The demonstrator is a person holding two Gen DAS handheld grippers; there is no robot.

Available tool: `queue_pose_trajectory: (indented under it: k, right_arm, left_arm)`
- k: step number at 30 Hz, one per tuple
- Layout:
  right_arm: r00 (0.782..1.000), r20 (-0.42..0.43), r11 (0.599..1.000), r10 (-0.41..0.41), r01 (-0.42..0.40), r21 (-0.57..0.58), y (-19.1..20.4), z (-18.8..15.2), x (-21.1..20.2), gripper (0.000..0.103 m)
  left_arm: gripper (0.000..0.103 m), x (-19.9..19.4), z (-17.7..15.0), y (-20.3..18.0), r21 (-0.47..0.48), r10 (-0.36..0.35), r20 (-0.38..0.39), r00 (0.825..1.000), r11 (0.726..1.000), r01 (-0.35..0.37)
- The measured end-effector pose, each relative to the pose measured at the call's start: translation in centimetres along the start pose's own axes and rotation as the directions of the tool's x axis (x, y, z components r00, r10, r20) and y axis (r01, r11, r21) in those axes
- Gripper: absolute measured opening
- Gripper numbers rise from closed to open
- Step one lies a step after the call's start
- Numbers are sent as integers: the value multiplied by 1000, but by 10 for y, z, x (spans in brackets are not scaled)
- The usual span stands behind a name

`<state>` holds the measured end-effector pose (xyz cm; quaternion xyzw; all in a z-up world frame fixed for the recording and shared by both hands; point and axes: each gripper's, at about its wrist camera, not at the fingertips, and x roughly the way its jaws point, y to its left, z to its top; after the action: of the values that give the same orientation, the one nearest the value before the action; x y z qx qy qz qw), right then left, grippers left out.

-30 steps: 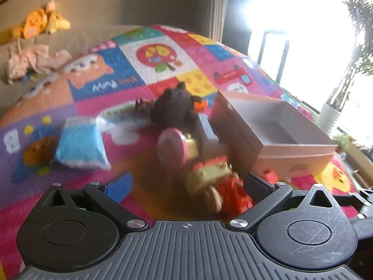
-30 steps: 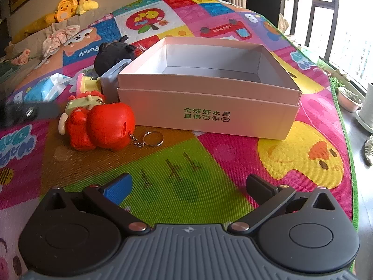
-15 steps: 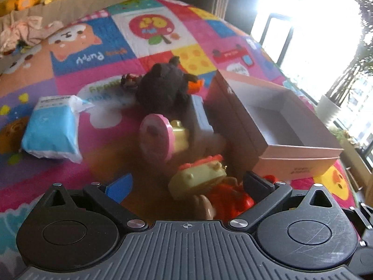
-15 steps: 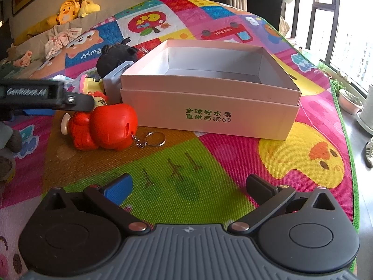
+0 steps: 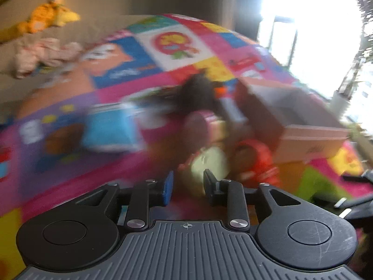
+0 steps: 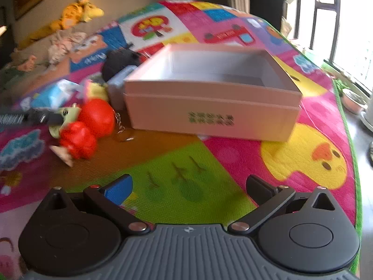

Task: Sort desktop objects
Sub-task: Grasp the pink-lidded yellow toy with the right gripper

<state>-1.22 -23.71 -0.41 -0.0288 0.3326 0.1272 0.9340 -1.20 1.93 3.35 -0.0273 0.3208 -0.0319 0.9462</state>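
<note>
Left wrist view: heavily blurred; edges of toys and the mat pattern smear together, so small details cannot be read.
Left gripper [image 5: 187, 184]: jaws drawn close together, with the yellow-green head of the toy figure [image 5: 209, 163] between the blue pad and the black pad; whether the pads press it is not clear here.
Same gripper from the right wrist view: its black fingertips [image 6: 50, 116] reach in from the left edge and meet the figure's pale green head [image 6: 70, 114], apparently clamped on it.
Toy figure: red rounded body in two lumps, pale green head, tan feet, a metal keyring [image 6: 123, 136] on a short chain trailing toward the box; it lies on the play mat [image 6: 186, 182] at the box's near left corner.
Cardboard box [image 6: 209, 116]: pale pink, open-topped, inside bare as far as seen, green print on the near wall too blurred to read; sits mid-mat.
Right gripper [image 6: 187, 185]: jaws wide apart, nothing between them, over the green patch of the mat.
Half hidden behind the box's left wall: a black plush [image 6: 119, 64], a grey-blue block [image 6: 116, 88], a yellow and pink toy [image 6: 93, 89].
Blue packet [image 6: 54, 92]: near the mat's left edge, partly cut off by blur.
Background: orange plush [image 6: 74, 12] by the wall.
</note>
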Motion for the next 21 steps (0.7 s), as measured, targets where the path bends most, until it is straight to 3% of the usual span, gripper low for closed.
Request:
queue_pose_trajectory:
  k: [2,3,7,9,10,12,18,21]
  right_arm:
    - [998,49,997,29,-26,-73,15,11,-7,103]
    - [996,80,992,46,-36,-118,24,19,-10,103]
    - [979,134,966,151,-117,-232,65,62,-6,101]
    - [976,90,947,197,-166,-274,88,86,11,80]
    - [976,63,940,206,-180,-289,98,94,20,75]
    - [981,18,936,194,-180,-301,116,109,44,66]
    - [992,-106,938,69,-101,-332,144,121,112,65]
    - [986,-153,946,72,-116,-303,141,118,116,49]
  left_arm:
    - [58,-8,-10,19,-33,95,10,995,995,-94]
    - [61,-11,-13,27,-64,108,13,994,992,-107]
    - [83,-14,-22,49,-190,32,11,999,981,-30]
    - [89,-11,-27,45,-188,-8,12,1000,982,10]
    - [93,-9,-30,41,-178,-19,10,1000,984,21]
    - [95,-9,-31,37,-145,-27,26,999,989,31]
    - [97,-9,-37,41,-175,-59,33,998,982,64]
    - [97,-8,-38,44,-192,-71,40,997,978,77]
